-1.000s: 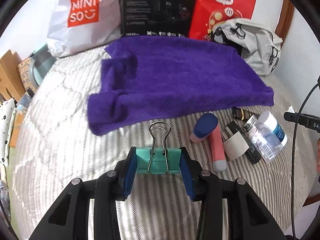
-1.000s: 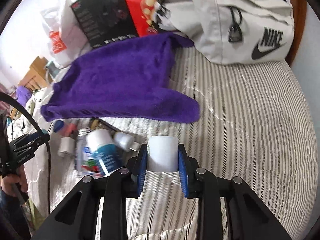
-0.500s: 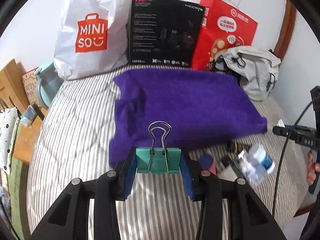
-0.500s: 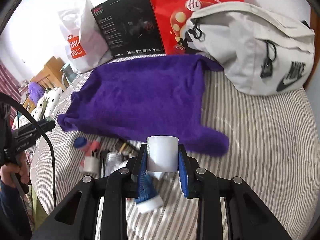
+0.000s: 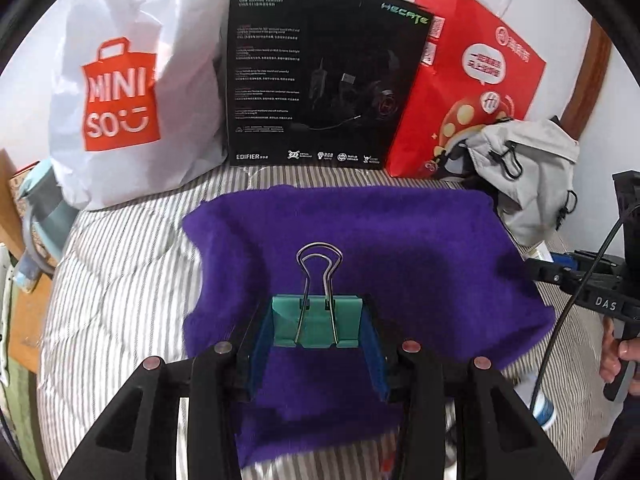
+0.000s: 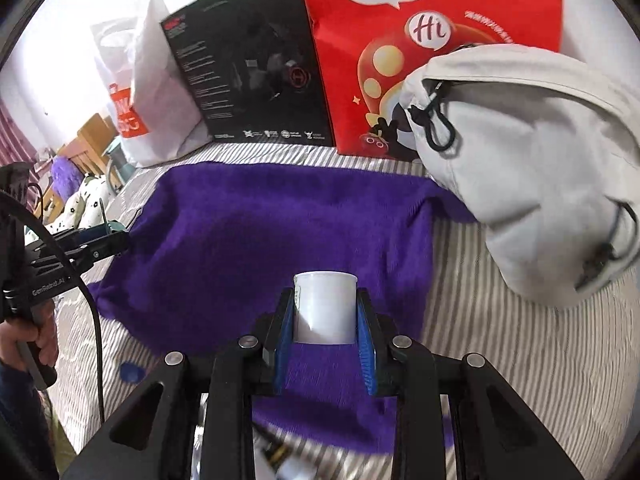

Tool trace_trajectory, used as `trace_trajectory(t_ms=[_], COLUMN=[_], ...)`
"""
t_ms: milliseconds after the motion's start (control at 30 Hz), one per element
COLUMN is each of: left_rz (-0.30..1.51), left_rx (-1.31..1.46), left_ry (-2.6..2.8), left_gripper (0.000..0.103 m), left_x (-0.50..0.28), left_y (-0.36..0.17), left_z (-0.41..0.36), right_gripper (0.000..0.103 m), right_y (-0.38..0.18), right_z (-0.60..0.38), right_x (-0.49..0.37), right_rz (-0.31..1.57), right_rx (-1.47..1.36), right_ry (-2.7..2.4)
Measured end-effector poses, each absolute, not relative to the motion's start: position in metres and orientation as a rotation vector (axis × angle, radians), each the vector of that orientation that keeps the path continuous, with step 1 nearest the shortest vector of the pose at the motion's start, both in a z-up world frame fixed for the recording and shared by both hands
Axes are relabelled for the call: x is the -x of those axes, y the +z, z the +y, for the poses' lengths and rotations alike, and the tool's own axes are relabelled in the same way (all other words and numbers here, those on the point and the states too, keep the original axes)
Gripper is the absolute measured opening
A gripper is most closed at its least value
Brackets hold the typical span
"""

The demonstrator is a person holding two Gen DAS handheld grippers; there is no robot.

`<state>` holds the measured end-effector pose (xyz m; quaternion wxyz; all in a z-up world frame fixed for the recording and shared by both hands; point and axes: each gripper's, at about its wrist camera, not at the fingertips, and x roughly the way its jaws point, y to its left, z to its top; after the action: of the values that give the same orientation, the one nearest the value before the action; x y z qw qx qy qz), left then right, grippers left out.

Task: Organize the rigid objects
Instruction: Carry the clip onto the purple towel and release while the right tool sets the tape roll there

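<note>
My left gripper (image 5: 318, 328) is shut on a teal binder clip (image 5: 317, 322) with silver wire handles, held in the air over the purple towel (image 5: 380, 240). My right gripper (image 6: 326, 320) is shut on a small white cup-like container (image 6: 325, 306), also above the purple towel (image 6: 260, 232). The pile of small items on the striped bed is mostly hidden below the grippers: a blue cap (image 6: 129, 371) and a bottle end (image 5: 540, 406) peek out.
Along the wall stand a white Miniso bag (image 5: 128, 92), a black headset box (image 5: 316, 76) and a red paper bag (image 5: 472, 92). A grey backpack (image 6: 532, 184) lies at the towel's right. A hand (image 6: 28, 336) holds the other gripper at the left edge.
Both grippers have risen and moved forward from the pile of small items to above the purple towel, each still holding its object. The pile has dropped below the view.
</note>
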<state>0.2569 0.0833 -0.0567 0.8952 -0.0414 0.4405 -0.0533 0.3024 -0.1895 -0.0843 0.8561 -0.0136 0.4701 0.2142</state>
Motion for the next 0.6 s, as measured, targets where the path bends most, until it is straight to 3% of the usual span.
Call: trace_trajectory(t_ms=[600], left_rz=[0.984], left_rx=[0.113], left_ry=[-0.105], left_gripper=[0.039], left_x=[-0.321], left_y=[-0.096], left_z=[0.084], right_gripper=[0.029], right_y=[-0.131], right_z=[-0.163], right_x=[-0.368], right_rz=[1.069], right_rx=[0.075], right_ry=[0.400])
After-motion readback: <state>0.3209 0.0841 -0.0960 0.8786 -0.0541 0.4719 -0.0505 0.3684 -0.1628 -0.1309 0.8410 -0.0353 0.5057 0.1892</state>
